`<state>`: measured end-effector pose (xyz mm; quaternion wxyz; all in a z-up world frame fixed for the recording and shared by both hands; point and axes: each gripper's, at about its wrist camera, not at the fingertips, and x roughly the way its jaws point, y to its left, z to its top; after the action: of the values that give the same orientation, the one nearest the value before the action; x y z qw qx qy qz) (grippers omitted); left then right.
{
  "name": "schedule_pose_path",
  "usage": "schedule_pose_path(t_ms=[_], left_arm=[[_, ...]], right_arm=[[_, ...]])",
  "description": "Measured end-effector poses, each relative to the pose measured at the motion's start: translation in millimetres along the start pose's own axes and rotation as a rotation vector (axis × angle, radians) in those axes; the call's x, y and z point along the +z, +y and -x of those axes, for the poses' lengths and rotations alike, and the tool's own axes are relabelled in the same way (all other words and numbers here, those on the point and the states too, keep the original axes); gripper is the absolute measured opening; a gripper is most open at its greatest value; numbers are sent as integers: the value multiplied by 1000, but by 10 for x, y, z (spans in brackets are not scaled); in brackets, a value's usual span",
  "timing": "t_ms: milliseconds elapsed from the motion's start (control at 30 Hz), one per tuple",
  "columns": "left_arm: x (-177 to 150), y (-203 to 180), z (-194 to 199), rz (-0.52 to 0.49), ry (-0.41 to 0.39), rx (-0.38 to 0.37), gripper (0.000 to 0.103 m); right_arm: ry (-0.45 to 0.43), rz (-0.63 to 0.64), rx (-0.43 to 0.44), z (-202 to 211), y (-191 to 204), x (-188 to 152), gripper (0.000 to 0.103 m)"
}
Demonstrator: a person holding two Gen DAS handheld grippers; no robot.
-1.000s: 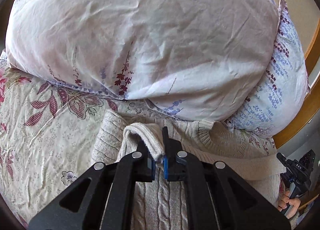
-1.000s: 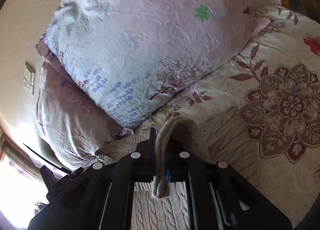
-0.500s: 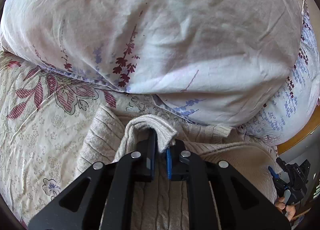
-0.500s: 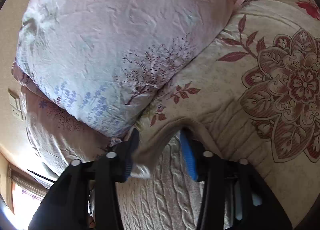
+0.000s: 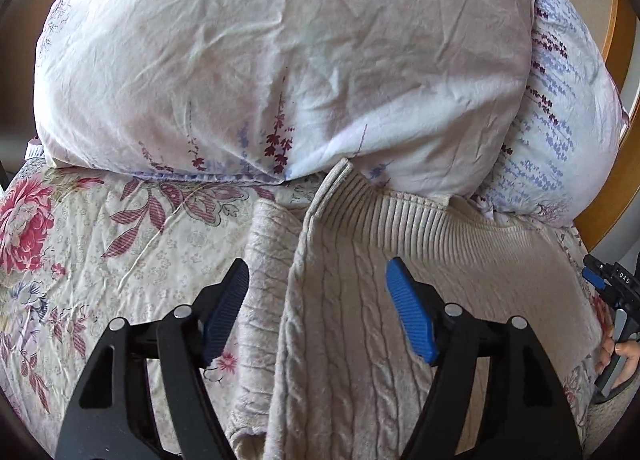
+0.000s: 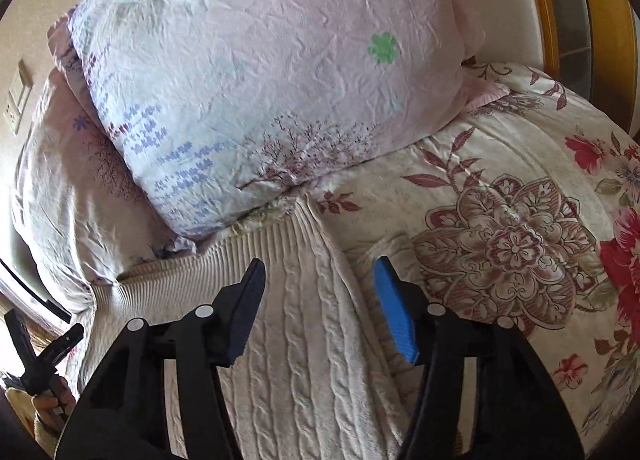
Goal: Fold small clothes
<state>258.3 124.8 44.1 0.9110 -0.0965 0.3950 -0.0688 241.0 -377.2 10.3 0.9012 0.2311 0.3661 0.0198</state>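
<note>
A cream cable-knit sweater lies folded on the floral bedspread, its ribbed hem up against the pillows. It also shows in the right wrist view. My left gripper is open and empty, its jaws wide apart just above the sweater's folded edge. My right gripper is open and empty too, straddling the sweater's cable-knit panel. The other gripper shows at the right edge of the left wrist view and at the lower left of the right wrist view.
Two large floral pillows are stacked right behind the sweater. The floral bedspread spreads to the sides. A wooden bed frame curves at the right. A wall socket is at the left.
Both grippers held the sweater's edge shut a second ago. The right opened first, then the left. The released hem now lies flat by the pillows and both grippers have drawn back.
</note>
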Motion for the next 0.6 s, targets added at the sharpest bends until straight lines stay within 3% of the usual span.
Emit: schedule_pose_path(t_ms=[67,167,233,300,467,600], left_arm=[[-67,60,-33,-1,31,1,50],[-145,93,-62,-6,49,3,40],[-173,48,-84,-21,57,7,34],[-188,-18,-103,-44,60,14,25],[-191,-101,-97,-66,52,28,8],[-221,-24,-77,-69,55,41,10]], right_arm=[[37,7,-12,-71,-15,-51,50],[74,34,-28,-147,9,-121,40],[75,70,-60,-162,55,-149,29],[71,80,-49,-127,60,-162,11],[60,77,-39,-20,58,-218,10],[68,81,-73,4,52,-295,10]])
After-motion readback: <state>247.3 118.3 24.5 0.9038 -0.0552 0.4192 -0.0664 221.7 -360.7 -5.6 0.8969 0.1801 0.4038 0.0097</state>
